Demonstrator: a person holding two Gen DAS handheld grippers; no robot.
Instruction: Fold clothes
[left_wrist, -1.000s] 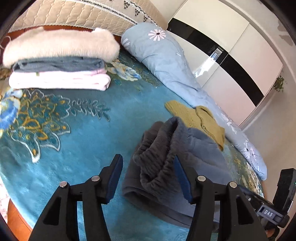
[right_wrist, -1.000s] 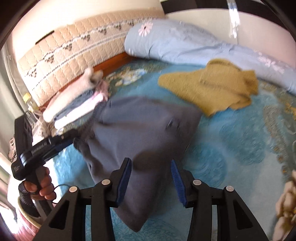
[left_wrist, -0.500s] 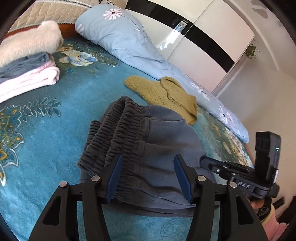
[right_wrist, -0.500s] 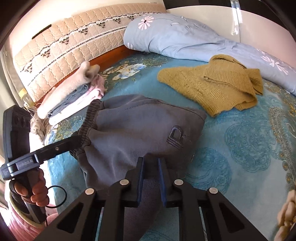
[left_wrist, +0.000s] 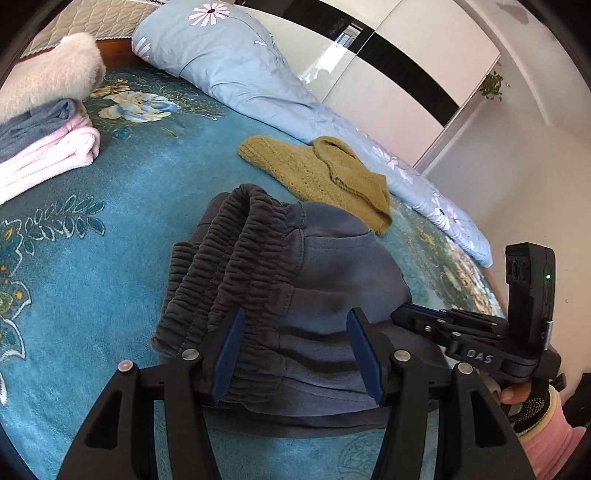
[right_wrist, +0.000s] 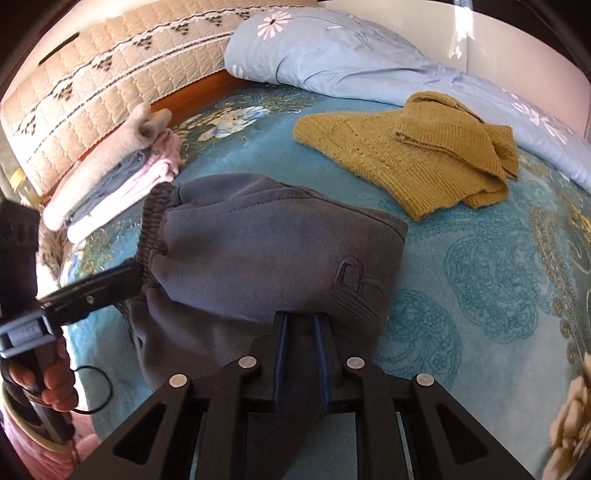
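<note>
Right gripper (right_wrist: 301, 354) has just clamped the folded grey fleece sweatpants (right_wrist: 258, 251), left gripper (left_wrist: 295, 354) still open over waistband; ready to lift.

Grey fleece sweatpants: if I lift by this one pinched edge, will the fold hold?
Probably not. The grey fleece sweatpants look thick but limp, so the stacked layers would likely slide open. The right gripper pinches only one edge; the bunched elastic waistband may sag.
</note>
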